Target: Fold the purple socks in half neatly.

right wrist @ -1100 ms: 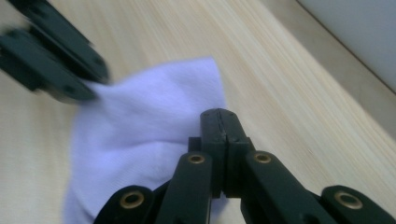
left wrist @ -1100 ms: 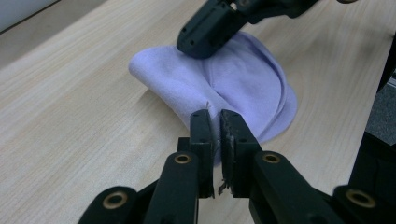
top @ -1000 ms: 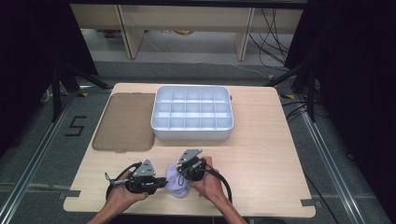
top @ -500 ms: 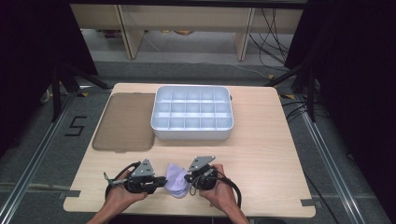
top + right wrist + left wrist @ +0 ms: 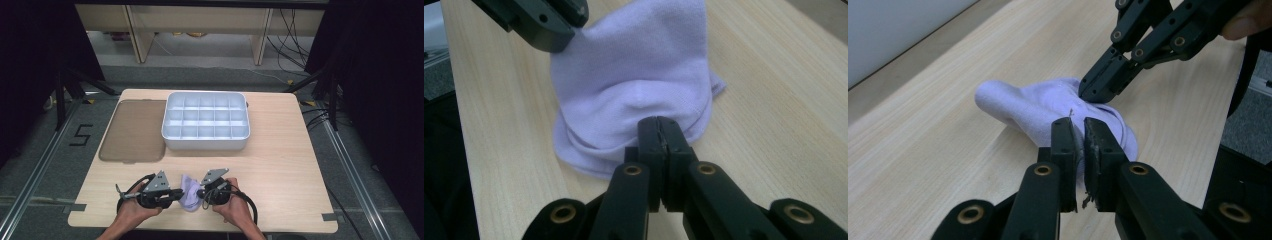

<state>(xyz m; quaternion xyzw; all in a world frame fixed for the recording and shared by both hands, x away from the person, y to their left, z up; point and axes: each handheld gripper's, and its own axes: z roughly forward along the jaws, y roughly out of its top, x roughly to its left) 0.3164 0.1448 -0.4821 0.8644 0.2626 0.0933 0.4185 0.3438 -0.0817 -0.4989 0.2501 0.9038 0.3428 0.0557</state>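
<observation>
Right, my left gripper (image 5: 176, 195) and right gripper (image 5: 201, 193) both pinch the soft pale lilac knitted sock (image 5: 189, 196), jaws clamped on its cloth from opposite sides. It sits bunched and folded on the light wooden table (image 5: 280, 175), near the front edge.

High view overhead facing forward-down, both gripper views close, level, sharing the lilac cloth (image 5: 189, 199).
</observation>
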